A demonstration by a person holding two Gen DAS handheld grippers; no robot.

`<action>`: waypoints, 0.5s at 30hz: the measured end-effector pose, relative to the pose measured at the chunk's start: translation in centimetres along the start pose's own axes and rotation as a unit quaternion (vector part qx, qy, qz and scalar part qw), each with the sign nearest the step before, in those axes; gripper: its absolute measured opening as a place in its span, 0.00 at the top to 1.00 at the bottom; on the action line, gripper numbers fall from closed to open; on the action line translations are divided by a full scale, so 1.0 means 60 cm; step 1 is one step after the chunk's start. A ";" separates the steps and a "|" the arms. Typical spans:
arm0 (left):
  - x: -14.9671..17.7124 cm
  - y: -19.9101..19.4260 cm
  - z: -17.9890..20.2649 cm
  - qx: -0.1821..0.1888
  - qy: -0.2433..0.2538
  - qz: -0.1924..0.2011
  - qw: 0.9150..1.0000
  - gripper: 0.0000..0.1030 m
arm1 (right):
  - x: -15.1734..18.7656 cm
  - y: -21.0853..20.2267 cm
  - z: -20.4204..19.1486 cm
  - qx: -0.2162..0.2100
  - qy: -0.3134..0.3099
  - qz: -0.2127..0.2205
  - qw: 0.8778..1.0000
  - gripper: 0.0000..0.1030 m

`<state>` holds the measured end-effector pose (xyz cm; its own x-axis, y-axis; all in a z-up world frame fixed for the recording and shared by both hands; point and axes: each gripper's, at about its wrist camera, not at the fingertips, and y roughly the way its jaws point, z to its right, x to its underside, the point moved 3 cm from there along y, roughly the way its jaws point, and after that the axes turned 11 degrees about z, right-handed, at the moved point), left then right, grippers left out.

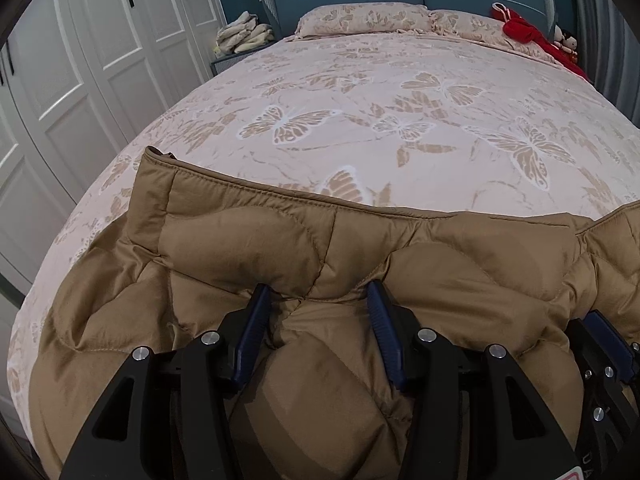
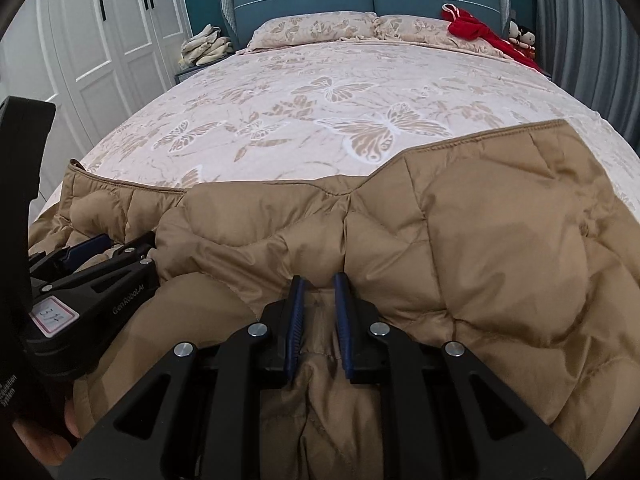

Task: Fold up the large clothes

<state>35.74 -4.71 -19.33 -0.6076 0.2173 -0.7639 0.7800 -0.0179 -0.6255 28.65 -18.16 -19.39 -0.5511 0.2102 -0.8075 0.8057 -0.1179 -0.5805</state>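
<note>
A large tan quilted down jacket [image 1: 248, 240] lies across the near end of the bed, its hem edge toward the pillows. It also shows in the right wrist view [image 2: 500, 232]. My left gripper [image 1: 318, 292] sits on the jacket with its blue pads wide apart and puffy fabric bulging between them. My right gripper [image 2: 320, 280] has its pads close together, pinching a fold of the jacket. The left gripper also shows at the left of the right wrist view [image 2: 92, 252], and the right gripper's finger shows at the right edge of the left wrist view [image 1: 608, 340].
The bed [image 1: 360, 92] has a pink butterfly-print cover and pillows [image 1: 360, 20] at a teal headboard. A red garment [image 1: 524, 32] lies at the far right corner. White wardrobe doors [image 1: 80, 60] stand left, with a pile of pale cloth [image 1: 244, 32] on a nightstand.
</note>
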 end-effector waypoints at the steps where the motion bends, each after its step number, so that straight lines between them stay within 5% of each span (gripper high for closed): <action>1: 0.001 0.001 0.001 -0.001 0.000 0.003 1.000 0.54 | 0.001 0.000 0.000 0.000 0.001 0.002 1.000 0.87; 15: 0.012 0.008 0.009 -0.008 0.001 0.027 1.000 0.54 | 0.009 0.003 0.002 0.003 -0.002 0.017 1.000 0.87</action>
<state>35.59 -5.10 -20.29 -0.5641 0.2178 -0.7965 0.8141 -0.0147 -0.5806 28.48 -18.17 -19.95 -0.5245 0.2020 -0.8271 0.8227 -0.1300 -0.5535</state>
